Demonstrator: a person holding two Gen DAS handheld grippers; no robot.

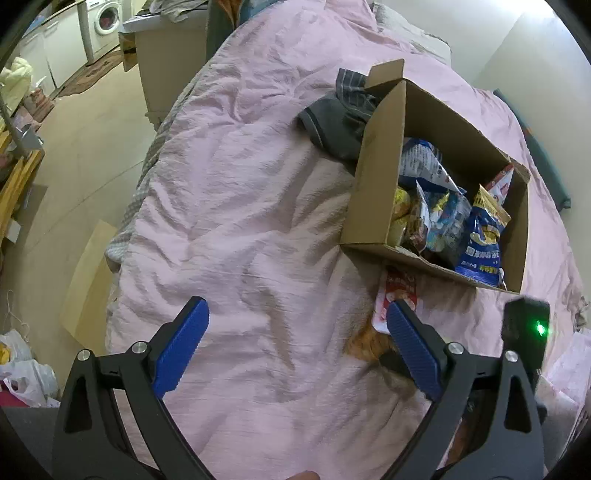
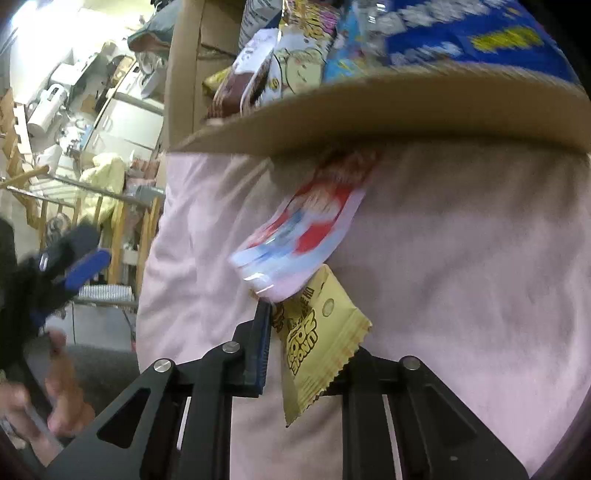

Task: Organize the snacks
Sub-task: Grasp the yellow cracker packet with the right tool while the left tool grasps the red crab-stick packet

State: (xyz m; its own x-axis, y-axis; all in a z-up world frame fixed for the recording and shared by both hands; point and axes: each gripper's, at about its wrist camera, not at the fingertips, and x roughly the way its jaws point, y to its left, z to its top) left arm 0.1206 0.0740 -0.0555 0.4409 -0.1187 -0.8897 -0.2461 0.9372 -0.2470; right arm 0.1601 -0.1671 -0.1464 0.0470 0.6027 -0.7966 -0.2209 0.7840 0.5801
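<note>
A cardboard box (image 1: 376, 166) holding several snack bags (image 1: 480, 236) sits on the pink bed sheet (image 1: 240, 184). My left gripper (image 1: 297, 339) is open and empty above the sheet, left of the box. A red and white snack packet (image 1: 397, 291) lies by the box's near corner, beside the right finger. In the right wrist view my right gripper (image 2: 291, 325) is shut on a yellow snack packet (image 2: 314, 339), just below the box's near wall (image 2: 369, 118). The red and white packet (image 2: 306, 229) lies right ahead of the fingertips. The box's bags (image 2: 295, 74) show above.
A dark grey garment (image 1: 340, 122) lies against the box's far left side. The bed's left edge drops to a floor with a beige cabinet (image 1: 166, 62), a washing machine (image 1: 107, 18) and plastic bags (image 1: 22, 373). A wooden rack (image 2: 110, 221) stands left.
</note>
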